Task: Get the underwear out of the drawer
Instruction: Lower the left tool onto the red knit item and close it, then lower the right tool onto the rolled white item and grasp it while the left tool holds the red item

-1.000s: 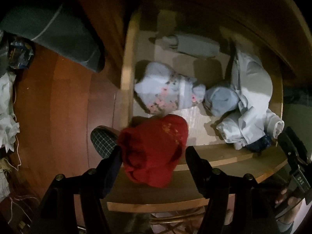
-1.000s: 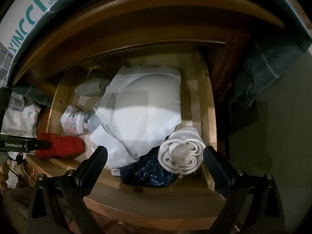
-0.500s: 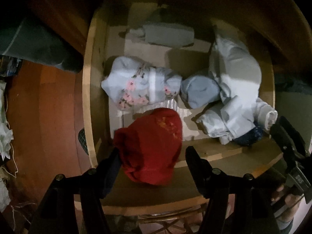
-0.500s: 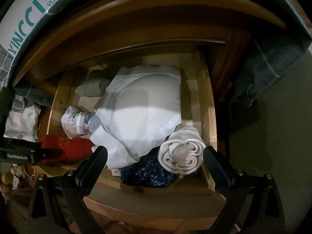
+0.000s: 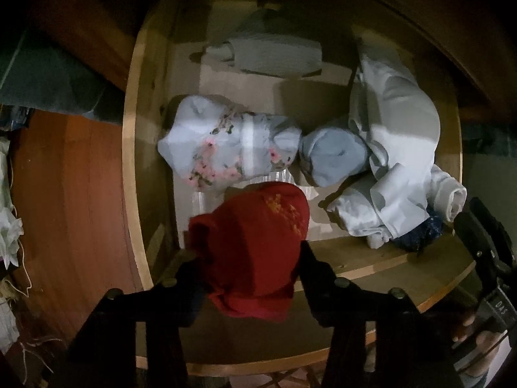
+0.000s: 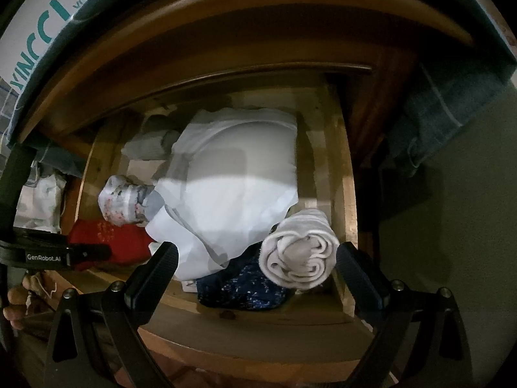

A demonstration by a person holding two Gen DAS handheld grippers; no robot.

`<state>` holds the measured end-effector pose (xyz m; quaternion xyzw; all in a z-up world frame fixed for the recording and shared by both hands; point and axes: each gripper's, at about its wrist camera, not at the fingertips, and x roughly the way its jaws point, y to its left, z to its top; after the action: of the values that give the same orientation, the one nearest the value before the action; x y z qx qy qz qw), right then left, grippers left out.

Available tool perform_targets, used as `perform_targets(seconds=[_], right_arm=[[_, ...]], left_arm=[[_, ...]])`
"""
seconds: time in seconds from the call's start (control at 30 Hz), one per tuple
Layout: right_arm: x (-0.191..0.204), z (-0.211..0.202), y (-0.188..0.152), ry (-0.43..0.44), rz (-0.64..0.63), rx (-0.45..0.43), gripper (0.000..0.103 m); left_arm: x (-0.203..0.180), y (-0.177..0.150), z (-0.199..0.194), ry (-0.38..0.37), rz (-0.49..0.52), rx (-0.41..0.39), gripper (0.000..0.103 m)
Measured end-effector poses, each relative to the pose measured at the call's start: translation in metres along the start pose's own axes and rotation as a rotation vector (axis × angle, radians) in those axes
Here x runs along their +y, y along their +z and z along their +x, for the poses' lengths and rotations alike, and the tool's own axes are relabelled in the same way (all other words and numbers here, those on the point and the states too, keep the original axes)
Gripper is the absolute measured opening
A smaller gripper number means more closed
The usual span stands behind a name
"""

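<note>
Red underwear (image 5: 252, 245) with a small yellow print hangs over the front left corner of the open wooden drawer (image 5: 129, 168). My left gripper (image 5: 250, 258) points down at it. Its jaws are closing, and both fingers press into the sides of the red cloth. In the right wrist view the same red underwear (image 6: 113, 239) lies under the left gripper (image 6: 87, 253). My right gripper (image 6: 257, 252) stands open above the drawer's front right corner, over a rolled white cloth (image 6: 300, 252) that it does not touch.
The drawer also holds a floral white bundle (image 5: 226, 148), a pale blue roll (image 5: 332, 158), a large white garment (image 6: 232, 187), a grey folded piece (image 5: 274, 55) and navy fabric (image 6: 242, 287). The cabinet top (image 6: 226, 26) overhangs the drawer's back. A hand (image 6: 16, 304) holds the left gripper.
The left gripper has shifted right, from the drawer's left front corner to over its inside, with the red underwear between its fingers. The fingers have drawn closer together on it. The right gripper has not moved.
</note>
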<state>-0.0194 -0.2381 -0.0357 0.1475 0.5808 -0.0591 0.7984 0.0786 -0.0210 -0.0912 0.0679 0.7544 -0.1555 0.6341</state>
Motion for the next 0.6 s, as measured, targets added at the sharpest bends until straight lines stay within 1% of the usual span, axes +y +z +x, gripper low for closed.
perform_targets(seconds=[0.1,0.17,0.27,0.4,0.47,0.53,0.6], right_arm=[[-0.002,0.000,0.001,0.009,0.008,0.001,0.097],[-0.003,-0.002,0.001,0.017,0.011,-0.005,0.097],[-0.004,-0.006,0.001,0.036,0.023,-0.015,0.097],[-0.005,-0.010,0.003,0.062,0.043,-0.027,0.097],[-0.007,-0.010,0.006,0.093,0.058,-0.008,0.097],[-0.009,-0.008,0.009,0.067,0.066,0.012,0.097],[-0.012,-0.005,0.011,0.075,0.073,0.039,0.097]], left_arm=[[-0.004,-0.002,-0.003,0.003,0.005,-0.029,0.043],[-0.003,-0.005,-0.008,0.004,0.000,-0.054,0.042],[-0.003,-0.009,-0.018,-0.014,0.006,-0.093,0.042],[0.003,-0.023,-0.031,-0.027,0.014,-0.147,0.042],[0.008,-0.027,-0.035,-0.030,0.009,-0.168,0.042],[0.008,-0.032,-0.036,-0.045,-0.003,-0.180,0.042],[0.010,-0.034,-0.038,-0.059,-0.008,-0.193,0.042]])
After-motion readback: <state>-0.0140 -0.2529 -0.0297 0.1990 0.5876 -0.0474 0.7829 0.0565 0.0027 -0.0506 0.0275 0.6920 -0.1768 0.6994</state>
